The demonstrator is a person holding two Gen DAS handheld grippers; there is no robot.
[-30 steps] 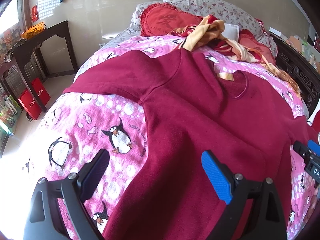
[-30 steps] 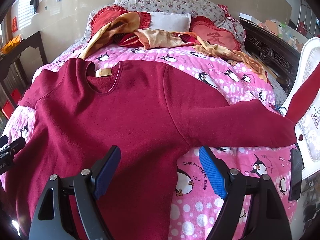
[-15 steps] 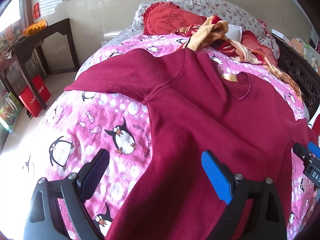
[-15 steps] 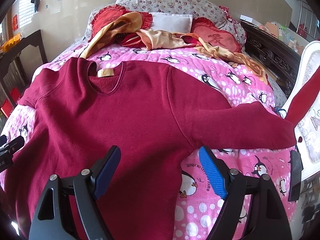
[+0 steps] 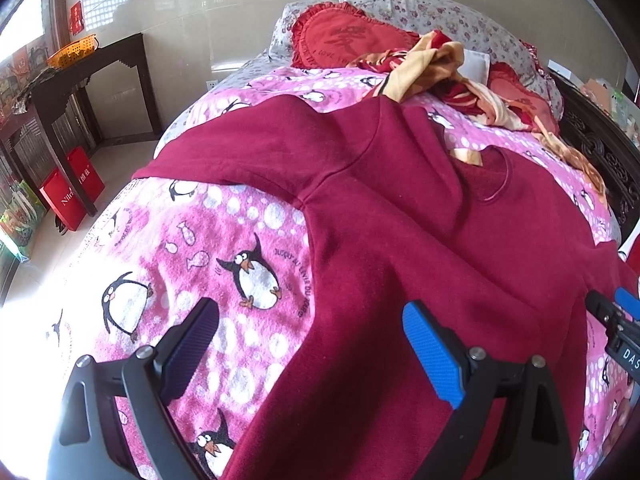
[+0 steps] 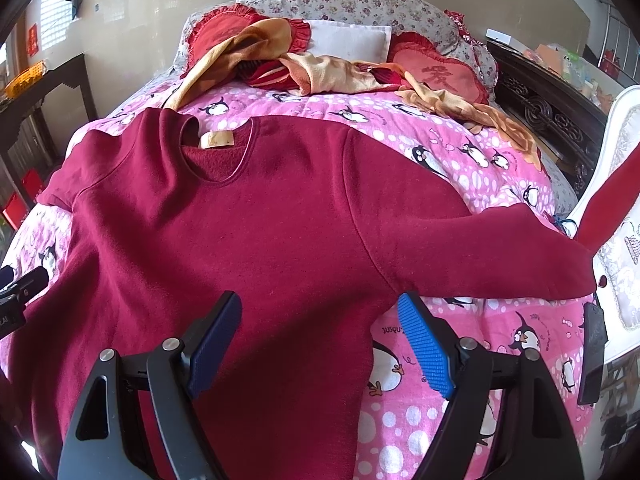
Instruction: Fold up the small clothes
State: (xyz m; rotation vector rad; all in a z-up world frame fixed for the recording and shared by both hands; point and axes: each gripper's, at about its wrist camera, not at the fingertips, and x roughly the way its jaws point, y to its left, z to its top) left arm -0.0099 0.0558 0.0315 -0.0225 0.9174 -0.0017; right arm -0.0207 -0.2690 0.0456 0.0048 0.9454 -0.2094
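Beneath me the pink penguin-print blanket (image 6: 460,160) covers the bed, and on it the maroon sweatshirt (image 6: 280,220) lies face up and spread flat, body toward me, round neckline with its tan label (image 6: 216,140) toward the pillows. As far as I can judge, the laying-out is done and the folding itself has not begun: no part of the body is doubled over. Both sleeves are out to the sides, the right sleeve (image 6: 520,256) reaching toward the bed's edge, the left sleeve (image 5: 248,152) stretched the other way. So the sleeves and the body folds are all left to do. My left gripper (image 5: 308,340) hangs with its jaws wide apart and nothing between them, straddling the sweatshirt's left side edge low on the body. My right gripper (image 6: 320,336) is likewise spread and empty, over the right side edge just below the armpit. Crumpled orange-and-red cloth (image 6: 320,72) lies well apart near the pillows.
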